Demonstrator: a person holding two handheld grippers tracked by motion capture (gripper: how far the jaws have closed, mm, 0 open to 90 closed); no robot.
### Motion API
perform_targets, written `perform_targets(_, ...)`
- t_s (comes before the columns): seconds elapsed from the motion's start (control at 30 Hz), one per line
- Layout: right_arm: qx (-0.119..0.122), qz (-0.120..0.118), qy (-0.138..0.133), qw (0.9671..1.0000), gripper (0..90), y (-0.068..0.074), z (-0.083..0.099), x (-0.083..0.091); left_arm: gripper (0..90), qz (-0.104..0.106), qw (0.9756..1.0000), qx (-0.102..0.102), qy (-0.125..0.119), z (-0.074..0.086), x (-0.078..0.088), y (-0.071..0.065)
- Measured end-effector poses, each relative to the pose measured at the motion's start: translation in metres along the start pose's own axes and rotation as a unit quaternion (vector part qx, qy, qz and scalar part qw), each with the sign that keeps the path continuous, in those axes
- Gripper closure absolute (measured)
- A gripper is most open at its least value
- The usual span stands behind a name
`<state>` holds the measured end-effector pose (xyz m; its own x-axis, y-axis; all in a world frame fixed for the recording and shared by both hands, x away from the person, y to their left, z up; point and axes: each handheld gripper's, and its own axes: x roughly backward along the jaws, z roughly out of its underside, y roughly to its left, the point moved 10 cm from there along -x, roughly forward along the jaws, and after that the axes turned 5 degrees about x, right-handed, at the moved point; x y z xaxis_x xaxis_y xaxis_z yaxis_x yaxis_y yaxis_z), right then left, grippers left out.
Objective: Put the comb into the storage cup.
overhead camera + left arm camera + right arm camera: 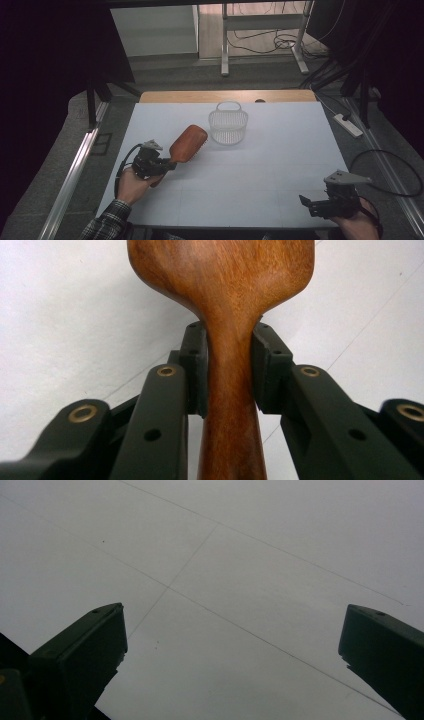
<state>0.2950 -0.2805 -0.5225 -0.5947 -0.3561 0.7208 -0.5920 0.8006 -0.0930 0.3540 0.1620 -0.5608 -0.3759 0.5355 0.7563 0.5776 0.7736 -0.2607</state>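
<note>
I hold the wooden hairbrush by its handle, clamped in my left gripper, its head raised over the white table near the mesh basket, while my right gripper rests spread wide, grasping nothing.

Your high view sits above your side of the white table, facing forward and down, far enough back to take in the floor beyond. Your left gripper view rides close, looking along its jaws at the wooden brush, which the high view shares at left. Your right gripper view faces down at the tabletop, very near.
</note>
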Motion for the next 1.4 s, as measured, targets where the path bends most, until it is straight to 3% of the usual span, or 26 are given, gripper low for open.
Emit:
perform_targets(0.67,-0.001,-0.033,-0.061,0.9976,0.0,0.009,-0.030,0.002,71.1,0.014,0.9977,-0.023,-0.062,-0.016,0.021,-0.014)
perform_targets(0.9,-0.012,-0.068,-0.108,0.9917,0.0,0.016,-0.052,0.005,71.1,0.021,0.9970,-0.029,-0.069,-0.019,0.020,-0.020)
perform_targets(1.13,-0.017,-0.098,-0.117,0.9881,0.0,0.023,-0.065,0.000,71.1,0.028,0.9962,-0.035,-0.075,-0.023,0.019,-0.027)
perform_targets(1.3,-0.030,-0.125,-0.132,0.9829,0.0,0.030,-0.081,-0.005,71.1,0.036,0.9955,-0.039,-0.078,-0.026,0.018,-0.033)
perform_targets(1.4,-0.020,-0.126,-0.124,0.9840,0.0,0.034,-0.086,-0.010,71.1,0.040,0.9952,-0.042,-0.079,-0.027,0.017,-0.036)
